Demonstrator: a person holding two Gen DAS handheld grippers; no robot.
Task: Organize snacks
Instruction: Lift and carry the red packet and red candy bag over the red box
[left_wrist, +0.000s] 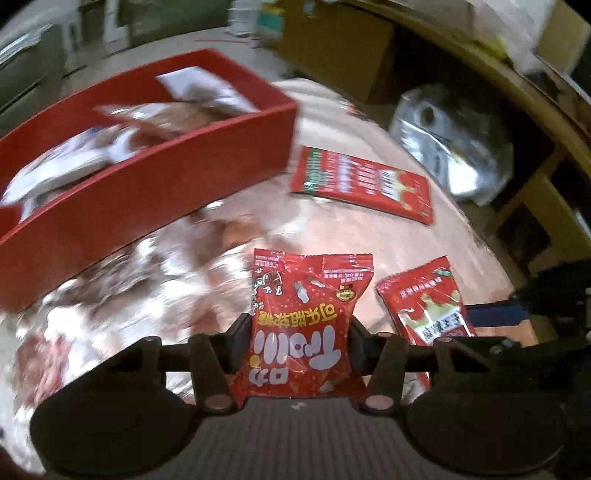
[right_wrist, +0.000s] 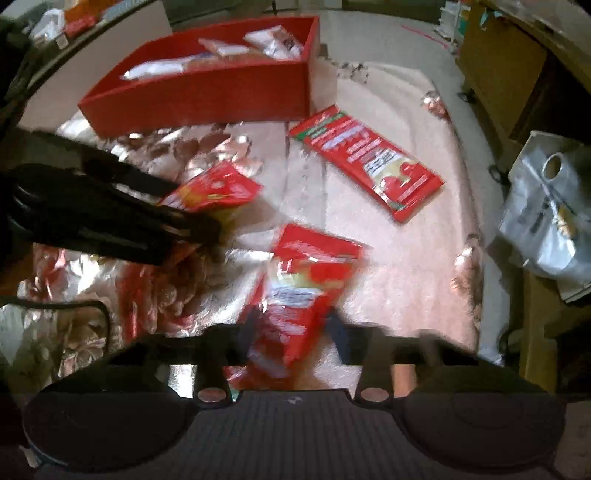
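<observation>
My left gripper (left_wrist: 299, 328) is shut on a red candy bag (left_wrist: 306, 317) with white and yellow lettering, held above the cloth. It shows at the left of the right wrist view (right_wrist: 212, 188), held by the dark left gripper (right_wrist: 207, 229). My right gripper (right_wrist: 291, 328) is around a red sachet (right_wrist: 299, 280), blurred, so I cannot tell whether it grips. That sachet shows in the left wrist view (left_wrist: 424, 299). A long flat red packet (left_wrist: 360, 184) (right_wrist: 365, 162) lies on the cloth. A red box (left_wrist: 155, 177) (right_wrist: 207, 92) holds several pale snack packs.
A pink and floral cloth (right_wrist: 406, 258) covers the surface. A silver foil bag (left_wrist: 454, 144) (right_wrist: 546, 221) lies off the right side. Yellow wooden furniture (left_wrist: 546, 177) and cardboard boxes (left_wrist: 332, 40) stand beyond the right edge.
</observation>
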